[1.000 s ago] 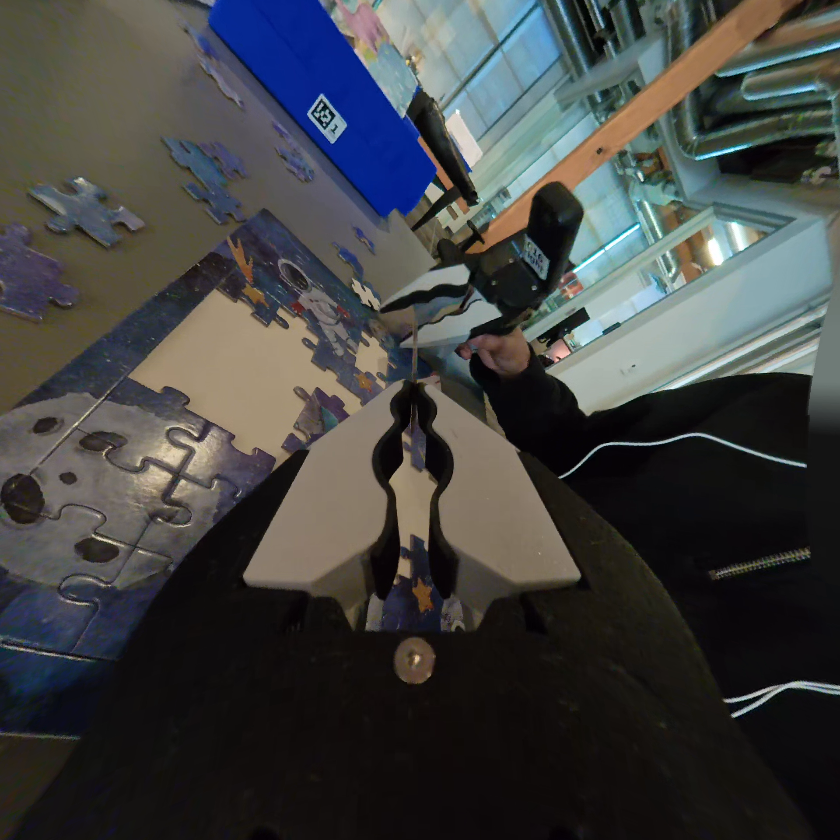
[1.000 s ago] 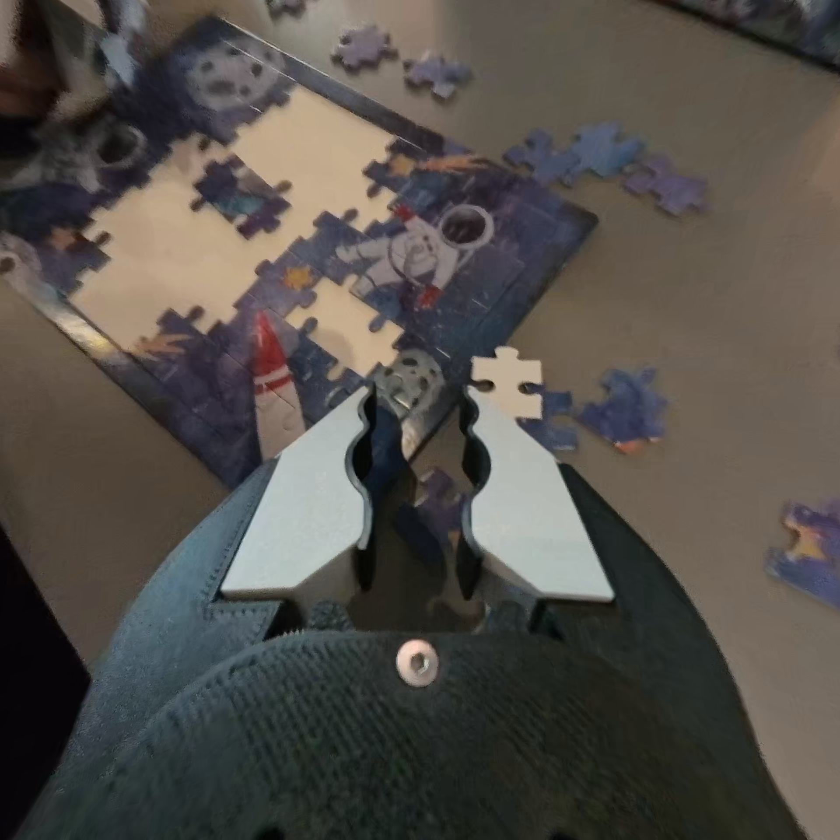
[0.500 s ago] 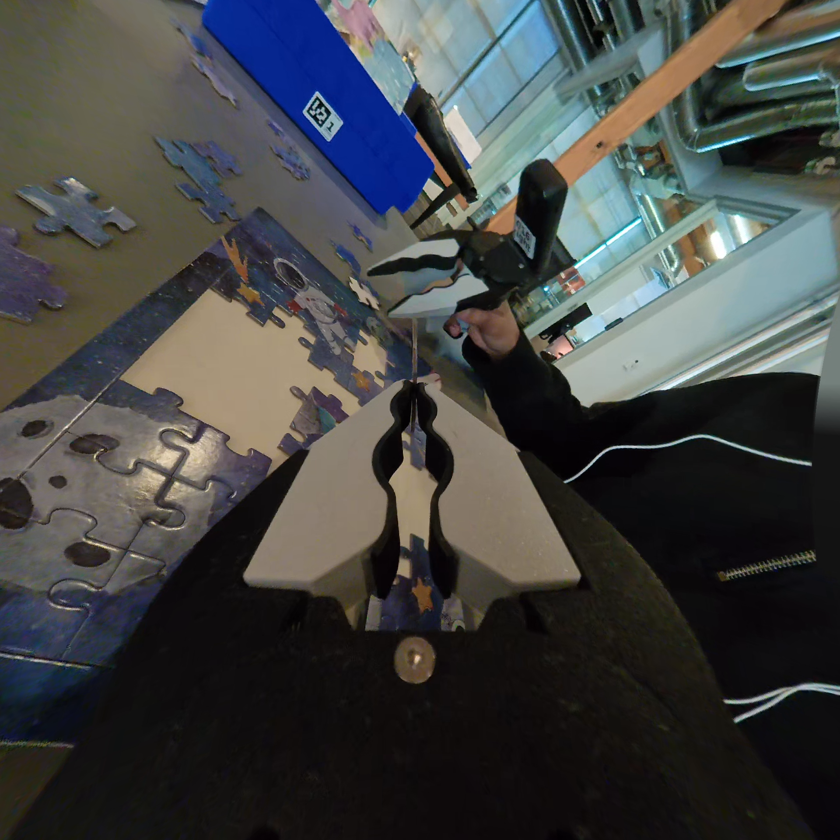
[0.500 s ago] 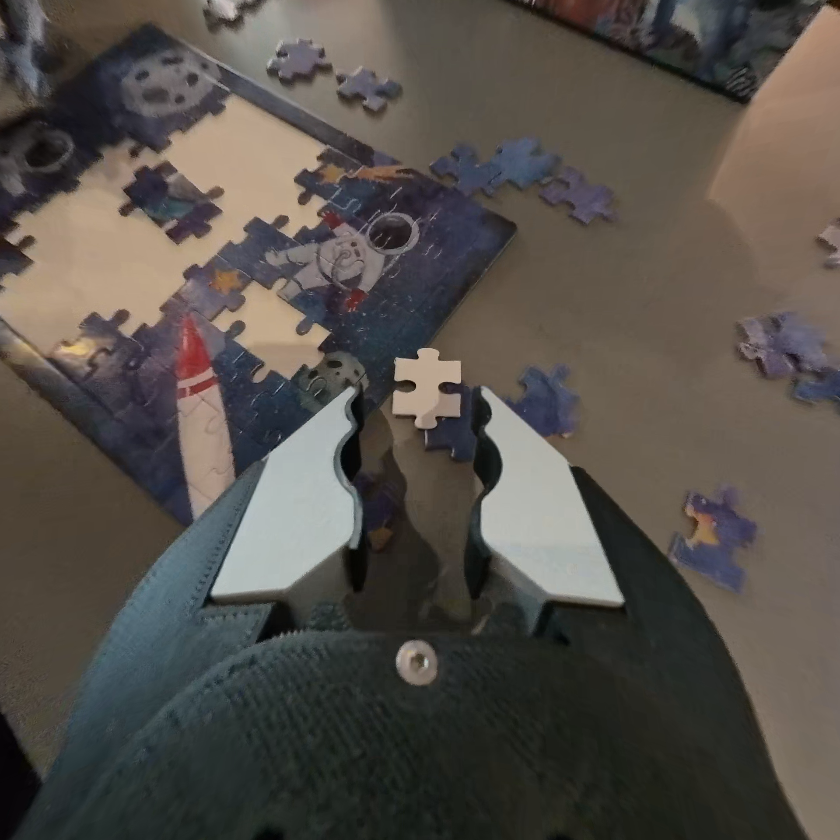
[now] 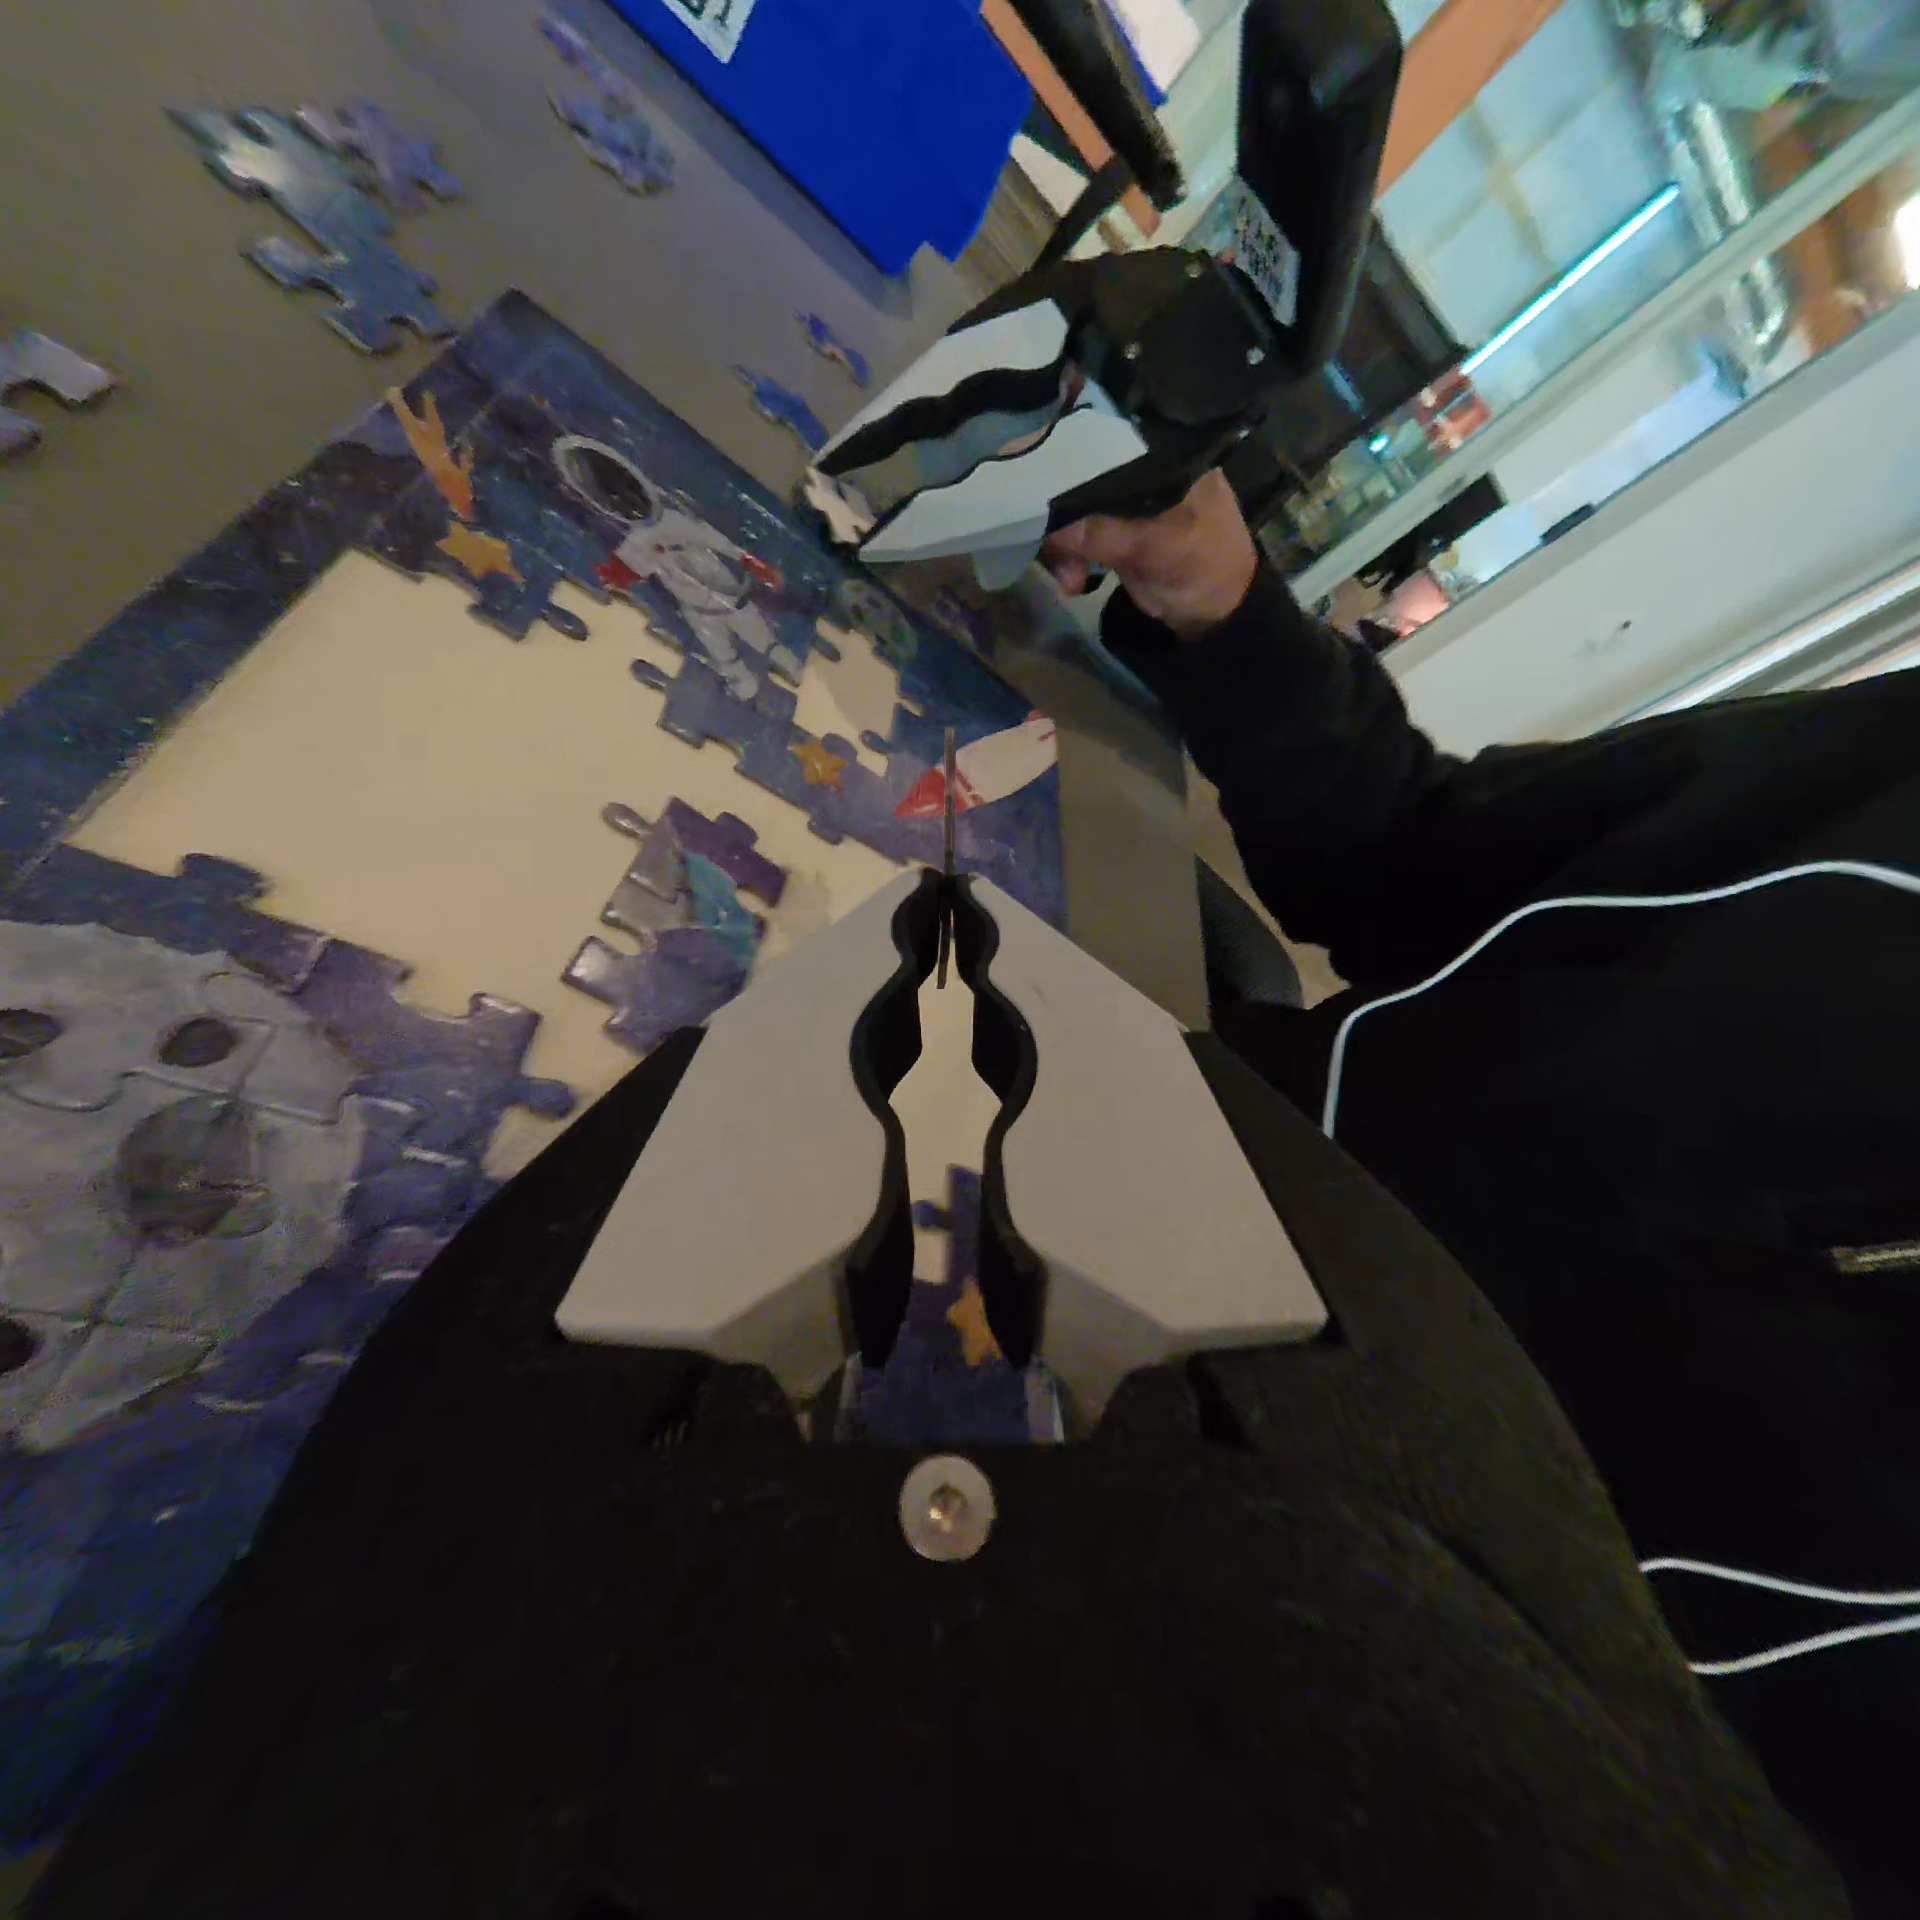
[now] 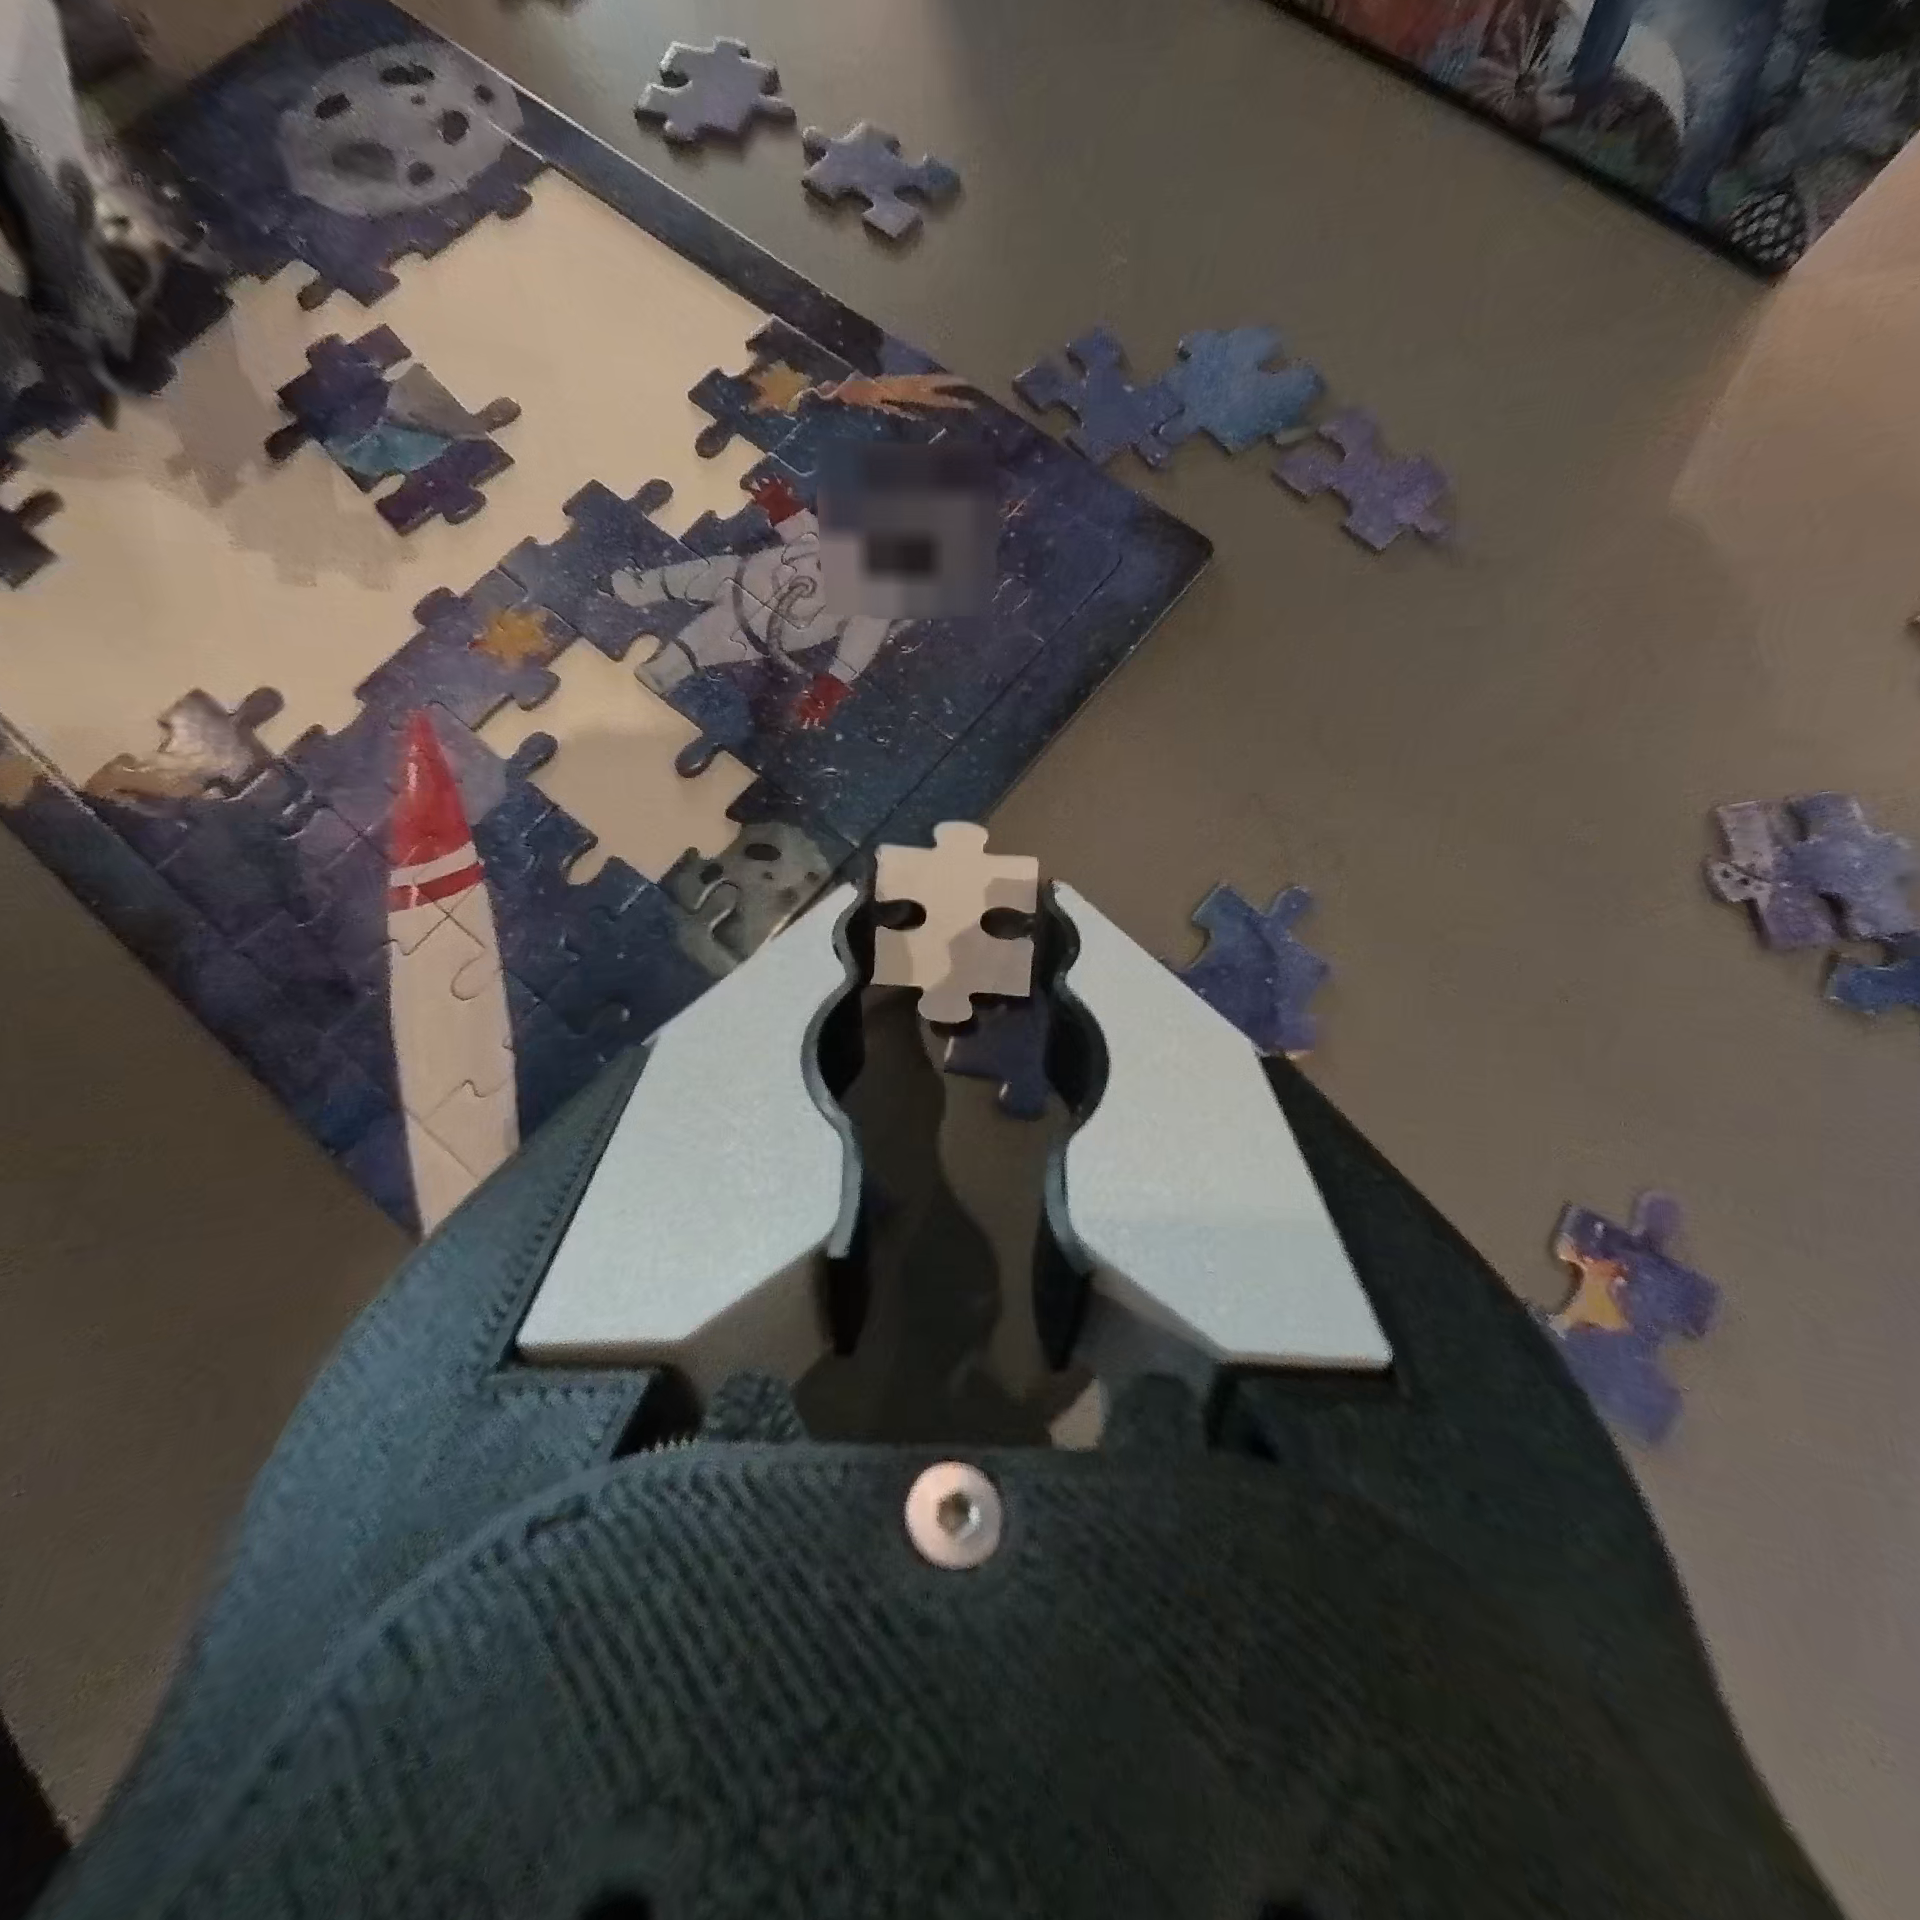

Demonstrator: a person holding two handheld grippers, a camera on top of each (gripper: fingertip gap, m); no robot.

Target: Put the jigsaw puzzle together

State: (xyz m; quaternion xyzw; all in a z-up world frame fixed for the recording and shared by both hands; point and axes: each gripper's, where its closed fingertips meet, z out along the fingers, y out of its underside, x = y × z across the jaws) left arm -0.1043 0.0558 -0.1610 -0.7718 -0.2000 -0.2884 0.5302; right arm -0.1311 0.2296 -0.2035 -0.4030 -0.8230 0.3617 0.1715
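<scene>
The space jigsaw board (image 6: pixel 582 270) lies on the grey table, partly filled, with bare cream middle; it also shows in the left wrist view (image 5: pixel 364 727). My right gripper (image 6: pixel 954 914) is shut on a puzzle piece (image 6: pixel 956 925) with its white back up, held just past the board's near corner. In the left wrist view the right gripper (image 5: pixel 847 509) hangs above the board's far edge with that piece (image 5: pixel 831 509) at its tips. My left gripper (image 5: pixel 948 883) is shut on a thin piece (image 5: pixel 948 810) seen edge-on, above the board near the rocket picture.
Loose blue pieces lie on the table right of the board (image 6: pixel 1257 966) (image 6: pixel 1631 1299) (image 6: pixel 1236 395) and beyond it (image 6: pixel 883 177). A small joined cluster (image 6: pixel 395 436) sits on the bare cream area. A blue box (image 5: pixel 862 114) stands at the table's far side. A black sleeve (image 5: pixel 1351 748) reaches in. One gripper's finger ends stand about 20 centimeters off the other's.
My right gripper moved over the white-backed piece lying on the table, closed on it and rose. My left gripper kept its piece and shifted along the board toward the rocket.
</scene>
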